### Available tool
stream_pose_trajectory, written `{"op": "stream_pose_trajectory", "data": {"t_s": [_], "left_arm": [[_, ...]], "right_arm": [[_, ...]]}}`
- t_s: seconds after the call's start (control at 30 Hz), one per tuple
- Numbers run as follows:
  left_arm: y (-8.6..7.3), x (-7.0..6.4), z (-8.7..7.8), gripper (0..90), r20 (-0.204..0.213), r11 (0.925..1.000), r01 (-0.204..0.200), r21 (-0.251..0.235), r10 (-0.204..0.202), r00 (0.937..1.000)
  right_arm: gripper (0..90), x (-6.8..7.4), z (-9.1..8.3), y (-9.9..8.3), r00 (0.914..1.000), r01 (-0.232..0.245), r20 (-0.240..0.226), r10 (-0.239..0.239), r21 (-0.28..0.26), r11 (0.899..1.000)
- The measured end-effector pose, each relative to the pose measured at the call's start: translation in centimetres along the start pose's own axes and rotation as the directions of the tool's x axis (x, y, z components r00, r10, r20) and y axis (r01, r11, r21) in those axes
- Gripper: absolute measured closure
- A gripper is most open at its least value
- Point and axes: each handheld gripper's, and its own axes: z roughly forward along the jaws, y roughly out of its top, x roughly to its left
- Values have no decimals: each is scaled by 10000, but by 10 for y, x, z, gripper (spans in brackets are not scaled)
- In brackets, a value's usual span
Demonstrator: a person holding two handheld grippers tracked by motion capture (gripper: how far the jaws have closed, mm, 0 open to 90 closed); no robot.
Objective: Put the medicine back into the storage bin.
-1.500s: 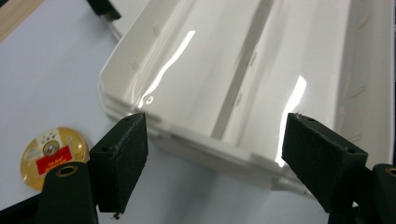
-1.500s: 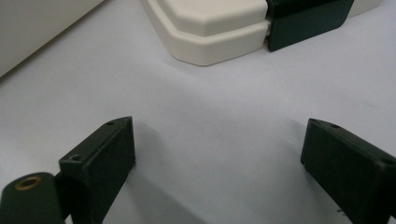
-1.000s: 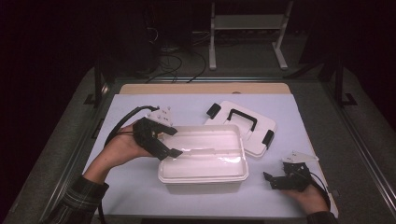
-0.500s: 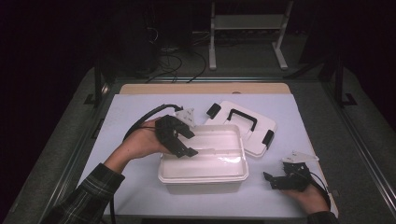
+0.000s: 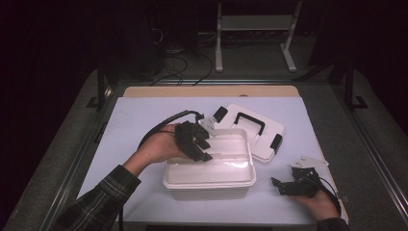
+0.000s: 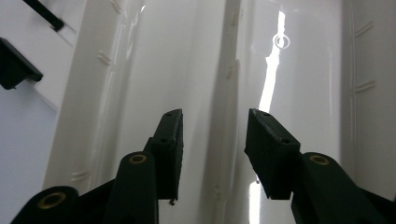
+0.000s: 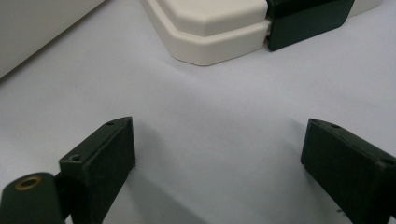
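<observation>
An open white plastic bin (image 5: 211,183) stands at the middle of the table, with nothing in it that I can see. Its white lid (image 5: 270,129), with a black handle and black latches, lies flat behind it to the right. My left gripper (image 5: 208,150) hangs over the bin's left end, pointing down into it. In the left gripper view its jaws stand open (image 6: 212,116) above the glossy bin floor (image 6: 299,70), holding nothing. My right gripper (image 5: 275,183) rests on the table at the front right, wide open (image 7: 219,126) over bare mat, facing the lid's corner (image 7: 210,28).
A pale mat (image 5: 144,115) covers the table, with a wooden strip (image 5: 207,91) along the far edge. A black latch (image 7: 308,16) of the lid lies just beyond my right gripper. Cables and a white stand (image 5: 250,29) lie on the dark floor behind.
My left gripper has moved right and forward, from beside the bin's left end to over its inside. The right gripper has stayed where it was.
</observation>
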Motion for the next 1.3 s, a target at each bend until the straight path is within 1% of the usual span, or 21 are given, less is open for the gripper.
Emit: {"op": "stream_pose_trajectory", "data": {"t_s": [0.1, 0.13, 0.2, 0.33, 0.4, 0.53, 0.63, 0.67, 0.77, 0.83, 0.93, 1.17, 1.3], "left_arm": [[3, -1, 3, 618, 95, 9999, -50, 104, 49, 9999], [3, -1, 4, 646, 96, 9999, -60, 159, 59, 9999], [5, -1, 6, 659, 118, 9994, -106, 336, 102, 9999], [7, -2, 10, 711, 174, 9984, -205, 529, 196, 9997], [8, -2, 10, 725, 166, 9983, -234, 543, 225, 9996], [9, -3, 11, 789, 162, 9982, -224, 560, 215, 9996], [11, -4, 12, 835, 192, 9978, -333, 576, 322, 9993], [12, -5, 12, 871, 100, 9973, -410, 615, 405, 9991], [13, -6, 13, 878, 90, 9968, -447, 662, 442, 9990], [13, -7, 12, 884, 52, 9959, -575, 702, 573, 9983], [14, -7, 12, 889, 8, 9949, -659, 769, 661, 9978], [16, -9, 10, 890, -21, 9940, -682, 860, 687, 9976], [17, -8, 6, 890, -51, 9954, -603, 738, 608, 9981]], "right_arm": [[93, 0, 0, 0, 10000, -4, 6, 4, 0, 10000], [93, 0, 0, 0, 10000, -8, 3, 8, -6, 10000], [93, 0, 0, 0, 10000, 0, 5, 0, -9, 10000], [93, 0, 0, 0, 10000, 5, 3, -5, 1, 10000], [93, 0, 0, 0, 10000, 2, 0, -2, -5, 10000], [93, 0, 0, 0, 10000, 1, 1, -1, -5, 10000], [93, 0, 0, 0, 10000, 2, -2, -2, -2, 10000], [93, 0, 0, 0, 10000, 6, -2, -6, -3, 10000], [93, 0, 0, 0, 10000, 5, -3, -5, -3, 10000], [93, 0, 0, 0, 10000, 5, -3, -5, -3, 10000], [93, 0, 0, 0, 10000, 2, -6, -2, -3, 10000], [93, 0, 0, 0, 10000, 2, -8, -2, -6, 10000], [93, 0, 0, 0, 10000, -5, -5, 5, -4, 10000]]}}
